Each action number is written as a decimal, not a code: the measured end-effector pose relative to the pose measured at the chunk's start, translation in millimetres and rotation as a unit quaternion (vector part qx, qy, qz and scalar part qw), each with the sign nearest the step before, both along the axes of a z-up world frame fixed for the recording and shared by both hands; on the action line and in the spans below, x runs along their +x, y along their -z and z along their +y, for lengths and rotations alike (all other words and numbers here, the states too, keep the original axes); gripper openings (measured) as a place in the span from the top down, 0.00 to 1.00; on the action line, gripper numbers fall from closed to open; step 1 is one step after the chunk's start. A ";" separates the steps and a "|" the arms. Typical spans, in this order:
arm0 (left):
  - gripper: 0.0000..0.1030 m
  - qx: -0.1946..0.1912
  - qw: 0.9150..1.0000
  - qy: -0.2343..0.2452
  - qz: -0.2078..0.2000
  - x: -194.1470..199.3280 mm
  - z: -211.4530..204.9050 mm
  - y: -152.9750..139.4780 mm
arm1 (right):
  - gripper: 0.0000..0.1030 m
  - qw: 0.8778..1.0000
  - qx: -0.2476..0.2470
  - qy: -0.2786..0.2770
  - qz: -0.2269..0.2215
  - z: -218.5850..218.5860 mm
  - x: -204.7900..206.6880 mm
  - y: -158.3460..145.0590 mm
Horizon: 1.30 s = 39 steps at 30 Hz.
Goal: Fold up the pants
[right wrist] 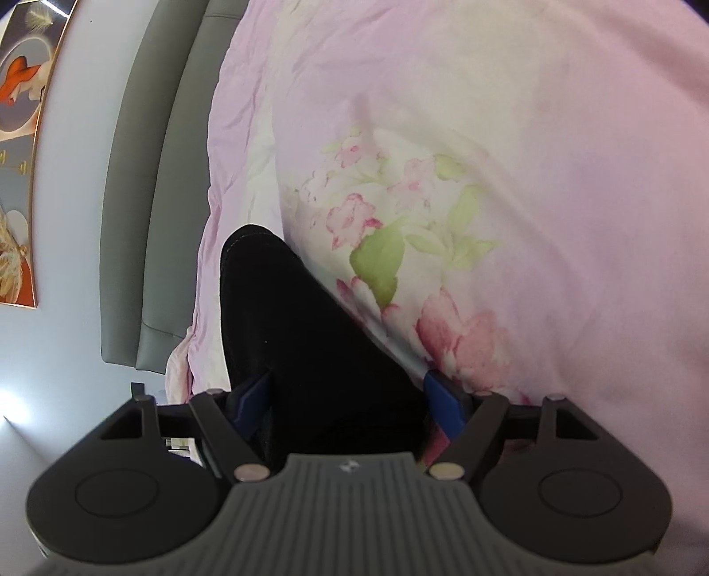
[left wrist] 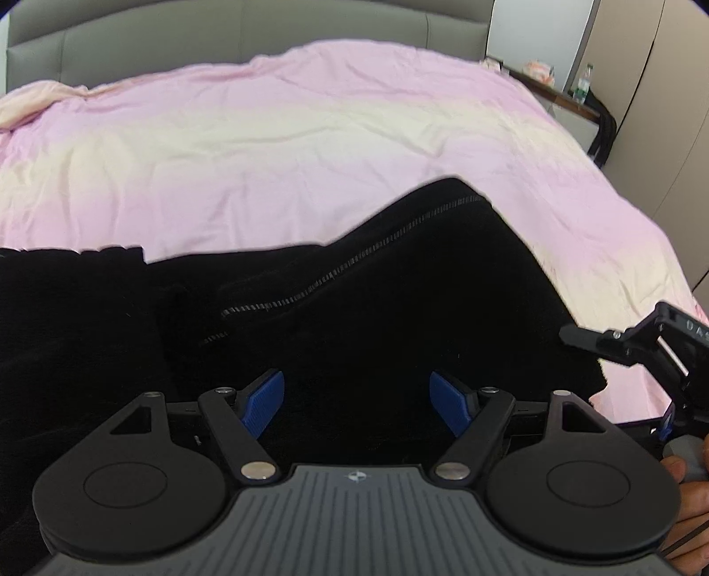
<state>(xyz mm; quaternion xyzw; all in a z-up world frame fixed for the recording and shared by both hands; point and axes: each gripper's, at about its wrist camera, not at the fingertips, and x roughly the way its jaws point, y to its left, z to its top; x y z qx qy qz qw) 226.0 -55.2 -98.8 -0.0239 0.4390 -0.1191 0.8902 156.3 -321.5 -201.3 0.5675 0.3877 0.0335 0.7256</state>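
Black pants (left wrist: 332, 319) with a grey stitched seam lie across the pink bedsheet (left wrist: 288, 146). My left gripper (left wrist: 356, 401) is open just above the pants, its blue pads (left wrist: 266, 401) wide apart with black cloth between and below them. My right gripper (right wrist: 350, 405) is open too, with a corner of the pants (right wrist: 301, 336) lying between its blue pads (right wrist: 443, 405). It also shows in the left wrist view (left wrist: 629, 345) at the right edge of the pants. I cannot tell whether either gripper touches the cloth.
A grey padded headboard (left wrist: 221, 35) runs along the far side of the bed. A bedside shelf with a bottle (left wrist: 582, 84) stands at the right. The sheet has a floral print (right wrist: 399, 248). A framed picture (right wrist: 17, 133) hangs on the wall.
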 end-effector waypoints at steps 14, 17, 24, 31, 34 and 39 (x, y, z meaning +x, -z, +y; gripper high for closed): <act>0.14 -0.012 1.000 -0.002 0.021 6.1 -4.7 11.8 | 0.62 0.993 -0.077 -0.040 -0.078 16.6 4.8 -29.9; 0.14 -0.025 0.999 -0.012 0.022 5.6 1.4 12.4 | 0.71 0.945 -0.214 -0.107 -0.222 59.5 -11.9 -80.3; 0.14 -0.004 1.000 0.000 0.018 4.0 -5.8 16.2 | 0.52 0.969 -0.192 -0.076 -0.132 49.8 -5.7 -53.8; 0.14 -0.012 1.000 -0.003 0.021 5.5 -4.4 16.7 | 0.45 0.995 -0.080 -0.035 -0.050 28.0 -2.2 -16.7; 0.14 -0.013 1.000 -0.004 0.020 6.0 -3.9 17.2 | 0.65 0.998 -0.026 -0.017 -0.058 23.9 -1.2 -4.8; 0.35 -0.053 0.998 -0.030 0.013 -0.8 16.4 -2.8 | 0.73 0.980 -0.134 -0.053 -0.141 43.8 -9.1 -40.0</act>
